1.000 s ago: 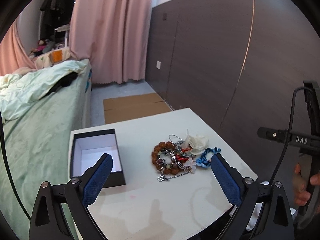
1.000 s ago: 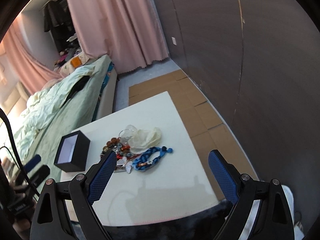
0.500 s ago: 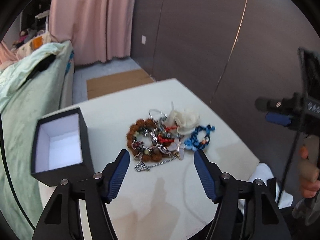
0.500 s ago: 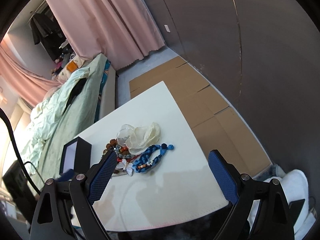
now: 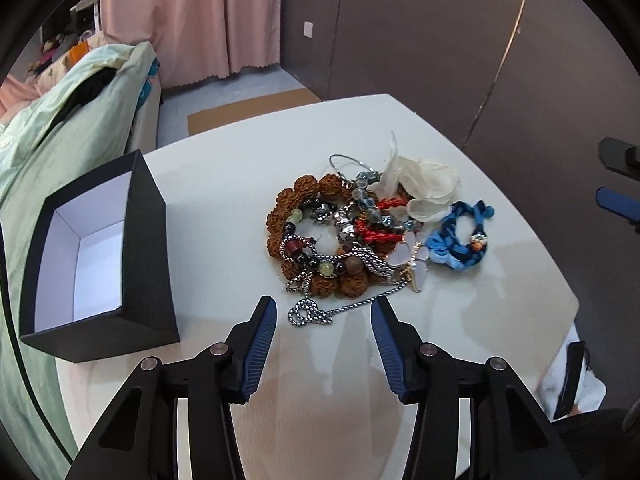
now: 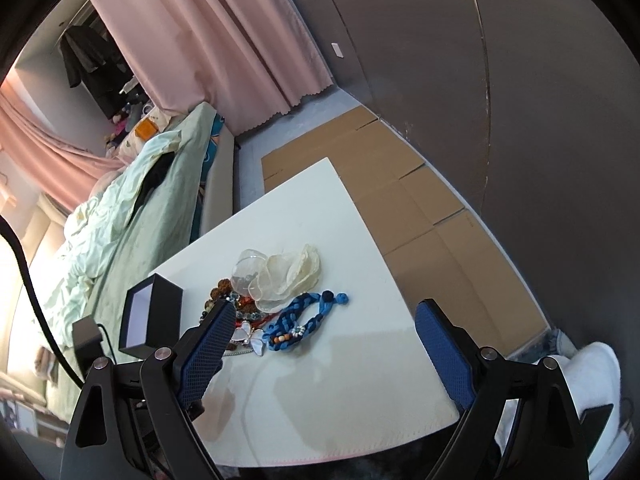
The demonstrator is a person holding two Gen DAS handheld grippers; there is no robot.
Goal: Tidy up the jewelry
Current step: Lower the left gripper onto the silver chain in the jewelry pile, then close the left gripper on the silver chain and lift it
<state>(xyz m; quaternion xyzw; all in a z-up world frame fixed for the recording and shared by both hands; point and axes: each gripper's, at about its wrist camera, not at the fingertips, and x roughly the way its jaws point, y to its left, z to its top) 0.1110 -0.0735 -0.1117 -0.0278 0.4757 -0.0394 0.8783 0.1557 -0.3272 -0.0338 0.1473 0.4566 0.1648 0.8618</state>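
A tangled jewelry pile [image 5: 348,224] lies mid-table: a brown bead bracelet [image 5: 288,204], a silver chain [image 5: 316,312], a blue braided band [image 5: 460,236], a white fabric flower [image 5: 428,184]. An open black box [image 5: 100,248] with a white inside stands to its left. My left gripper [image 5: 323,312] is open and empty, low over the table with the chain's near end between its fingertips. My right gripper [image 6: 324,316] is open and empty, higher up on the right side; the blue band [image 6: 304,320] and flower [image 6: 288,272] show between its fingers.
The white table [image 5: 224,184] has its near edge [image 6: 340,452] and right edge [image 6: 372,236] close by. A bed with green bedding [image 5: 68,120] runs along the left. Cardboard sheets [image 6: 400,192] lie on the floor before a dark wall.
My left gripper has dropped and moved forward to the pile, and its fingers have narrowed around the chain's end. My right gripper has shifted slightly and stays wide open.
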